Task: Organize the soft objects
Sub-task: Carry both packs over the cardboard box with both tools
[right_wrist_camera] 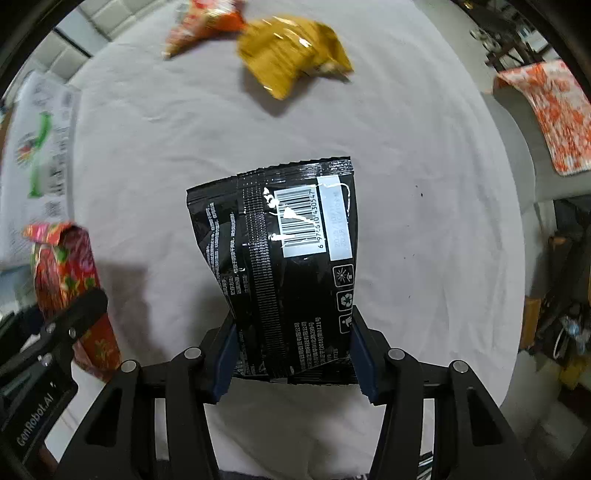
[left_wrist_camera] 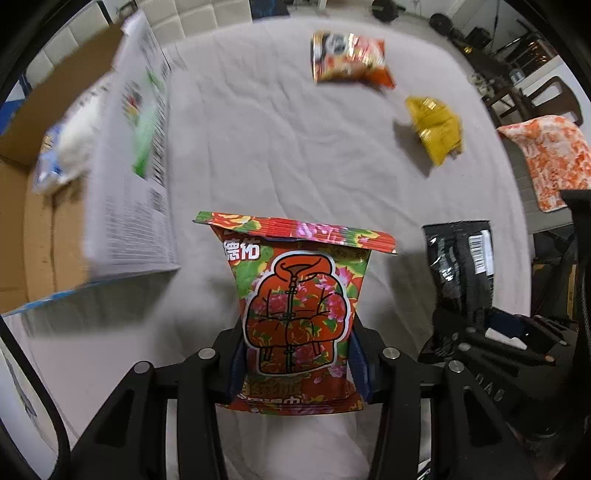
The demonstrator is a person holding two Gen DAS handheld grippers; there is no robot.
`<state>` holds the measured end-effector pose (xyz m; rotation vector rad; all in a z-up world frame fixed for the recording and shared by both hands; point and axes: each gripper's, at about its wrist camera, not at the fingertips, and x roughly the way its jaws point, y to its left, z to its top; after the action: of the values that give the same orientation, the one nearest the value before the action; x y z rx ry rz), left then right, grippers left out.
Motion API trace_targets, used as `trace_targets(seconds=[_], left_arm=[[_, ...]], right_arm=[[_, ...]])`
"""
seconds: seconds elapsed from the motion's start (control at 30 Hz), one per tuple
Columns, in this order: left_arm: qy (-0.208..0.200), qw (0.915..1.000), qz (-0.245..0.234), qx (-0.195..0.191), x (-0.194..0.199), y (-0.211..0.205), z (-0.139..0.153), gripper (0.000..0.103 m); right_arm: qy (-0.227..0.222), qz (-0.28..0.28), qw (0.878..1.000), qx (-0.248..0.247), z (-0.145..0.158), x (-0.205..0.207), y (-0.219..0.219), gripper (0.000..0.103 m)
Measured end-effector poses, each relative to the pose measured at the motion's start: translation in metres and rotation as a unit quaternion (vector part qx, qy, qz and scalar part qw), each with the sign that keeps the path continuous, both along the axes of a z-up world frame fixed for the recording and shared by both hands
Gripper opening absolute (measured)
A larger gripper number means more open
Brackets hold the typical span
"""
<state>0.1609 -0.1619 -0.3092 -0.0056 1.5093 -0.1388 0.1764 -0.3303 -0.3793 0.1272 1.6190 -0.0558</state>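
Note:
My left gripper (left_wrist_camera: pixel 297 363) is shut on a red floral snack bag (left_wrist_camera: pixel 295 310) and holds it above the white sheet (left_wrist_camera: pixel 258 147). My right gripper (right_wrist_camera: pixel 291 354) is shut on a black snack bag (right_wrist_camera: pixel 288 266) with a barcode. Each held bag shows in the other view: the black bag at the right of the left wrist view (left_wrist_camera: pixel 460 269), the floral bag at the left of the right wrist view (right_wrist_camera: pixel 70 291). An orange bag (left_wrist_camera: pixel 349 59) and a yellow bag (left_wrist_camera: pixel 437 129) lie on the sheet far ahead; they also show in the right wrist view, orange (right_wrist_camera: pixel 203 22) and yellow (right_wrist_camera: pixel 291 55).
An open cardboard box (left_wrist_camera: pixel 40 229) stands at the left, with a printed white flap (left_wrist_camera: pixel 133 177) and a white-blue pack (left_wrist_camera: pixel 70 144) inside. An orange-white patterned cushion (left_wrist_camera: pixel 546 158) lies off the right edge of the sheet. Dark furniture stands at the back right.

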Motion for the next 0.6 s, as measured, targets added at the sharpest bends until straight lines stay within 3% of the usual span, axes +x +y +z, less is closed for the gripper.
trace_targets(seconds=[0.37,0.6], left_arm=[[-0.07,0.9963,0.024,-0.045,-0.007,0.035,0.086,0.042],[-0.108,0.9901,0.055,-0.071,-0.006,0.087,0.135,0.042]], right_arm=[[-0.068,0.041,0.996,0.04,0.091,-0.01,0.037,0.055],[-0.102,0.067,0.989,0.078,0.134,-0.007,0.096,0.055]])
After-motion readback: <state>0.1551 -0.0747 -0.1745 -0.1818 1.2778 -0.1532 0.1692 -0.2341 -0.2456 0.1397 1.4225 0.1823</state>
